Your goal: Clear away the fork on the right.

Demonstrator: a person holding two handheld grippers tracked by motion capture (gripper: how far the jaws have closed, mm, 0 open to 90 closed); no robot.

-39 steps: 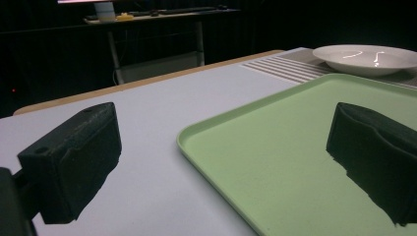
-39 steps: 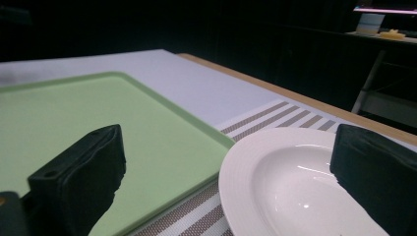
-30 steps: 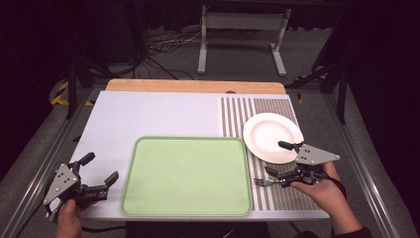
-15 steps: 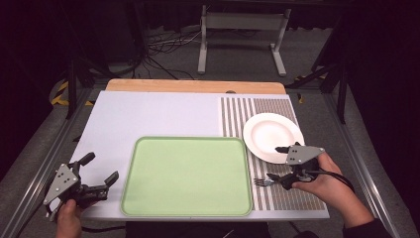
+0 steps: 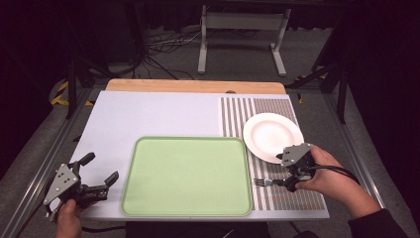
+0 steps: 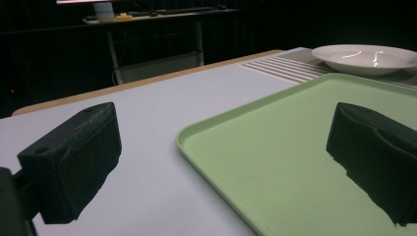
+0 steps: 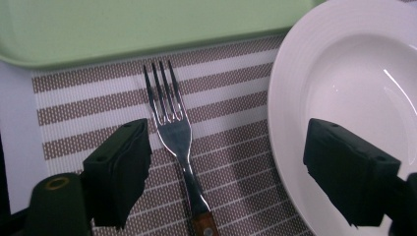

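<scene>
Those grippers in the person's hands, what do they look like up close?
Each is a dark handheld tool with two blocky black jaws. The left gripper carries a grey three-cornered plate with small holes on top; the right gripper has a grey boxy top and a black cable trailing over the hand. A dark sleeve covers the right forearm.

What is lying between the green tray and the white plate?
A fork lies on the striped mat between the green tray and the white plate, seen in the right gripper view.
</scene>
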